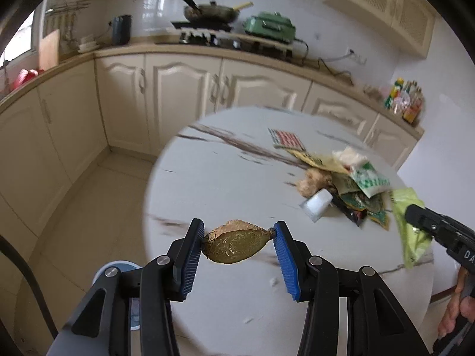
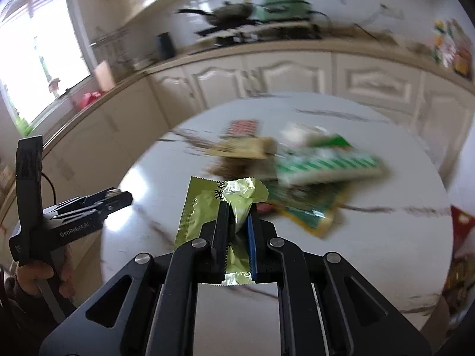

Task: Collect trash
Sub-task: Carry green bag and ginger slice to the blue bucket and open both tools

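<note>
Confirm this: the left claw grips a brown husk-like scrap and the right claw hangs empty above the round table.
Not quite. The right claw is not empty: the right wrist view shows it shut on a green wrapper. The left claw does grip the brown scrap.

A home kitchen: cream cabinets [image 1: 178, 89] run under an L-shaped bench [image 1: 207, 49], a frying pan [image 1: 212, 12] sits on the stove, sauce bottles [image 1: 405, 101] by the tiled wall, and a window [image 2: 38, 50].
</note>
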A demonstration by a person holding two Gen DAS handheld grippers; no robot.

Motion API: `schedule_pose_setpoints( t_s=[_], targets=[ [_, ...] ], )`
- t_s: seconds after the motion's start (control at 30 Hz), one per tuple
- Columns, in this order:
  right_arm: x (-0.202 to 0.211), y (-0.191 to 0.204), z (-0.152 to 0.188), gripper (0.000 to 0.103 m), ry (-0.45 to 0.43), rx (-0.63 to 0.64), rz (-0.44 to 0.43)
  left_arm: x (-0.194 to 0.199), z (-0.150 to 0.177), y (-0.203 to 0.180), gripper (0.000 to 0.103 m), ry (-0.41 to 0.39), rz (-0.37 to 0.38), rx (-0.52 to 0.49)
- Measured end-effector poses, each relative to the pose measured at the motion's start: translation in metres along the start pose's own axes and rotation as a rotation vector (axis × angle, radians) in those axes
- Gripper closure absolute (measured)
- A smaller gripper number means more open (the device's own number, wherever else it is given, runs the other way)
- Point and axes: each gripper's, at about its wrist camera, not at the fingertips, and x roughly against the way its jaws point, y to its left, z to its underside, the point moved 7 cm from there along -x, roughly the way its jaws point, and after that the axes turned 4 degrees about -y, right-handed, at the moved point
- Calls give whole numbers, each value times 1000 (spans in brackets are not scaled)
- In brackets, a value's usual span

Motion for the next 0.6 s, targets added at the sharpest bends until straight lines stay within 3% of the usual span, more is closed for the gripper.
schedule_pose_setpoints(
  t_s=[0.17,0.3,0.47,0.6],
  targets=[
    [-18,97,-6,92,4,118,-103,51,7,56,59,-41,-70,21],
    [-49,186,4,92,34,224,-187,85,23,126,59,-41,-146,76],
    [-100,292,39,92,116,331,-295,99,61,217,59,29,-254,151],
    [-145,352,70,92,169,431,-302,85,104,277,59,132,-314,227]
  ],
)
